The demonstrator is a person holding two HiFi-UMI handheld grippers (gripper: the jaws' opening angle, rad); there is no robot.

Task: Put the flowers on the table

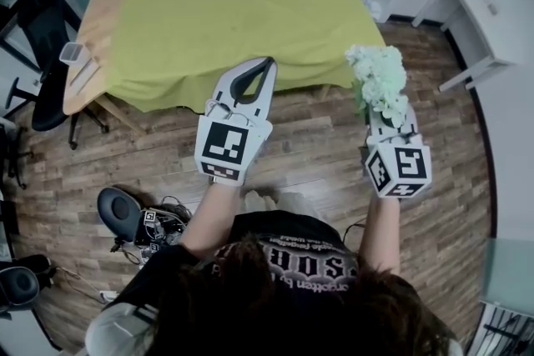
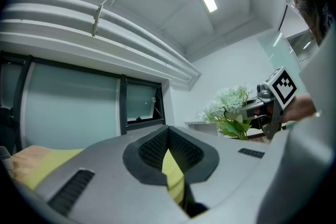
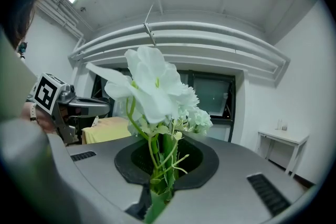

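Observation:
My right gripper (image 1: 386,117) is shut on the green stems of a bunch of white flowers (image 1: 380,79). The blooms rise above its jaws in the right gripper view, flowers (image 3: 155,86) filling the middle. My left gripper (image 1: 268,63) is shut with nothing in it; through the small gap between its jaws (image 2: 168,134) only the cloth shows. Both grippers point level over the wooden floor, just short of the near edge of the table (image 1: 225,12), which wears a yellow-green cloth. The left gripper view also catches the flowers (image 2: 228,107) to its right.
A small clear container (image 1: 73,54) sits on the table's bare wooden left end. A black office chair (image 1: 42,54) stands left of the table. A white desk (image 1: 492,12) is at the far right. Black gear (image 1: 121,213) lies on the floor at the lower left.

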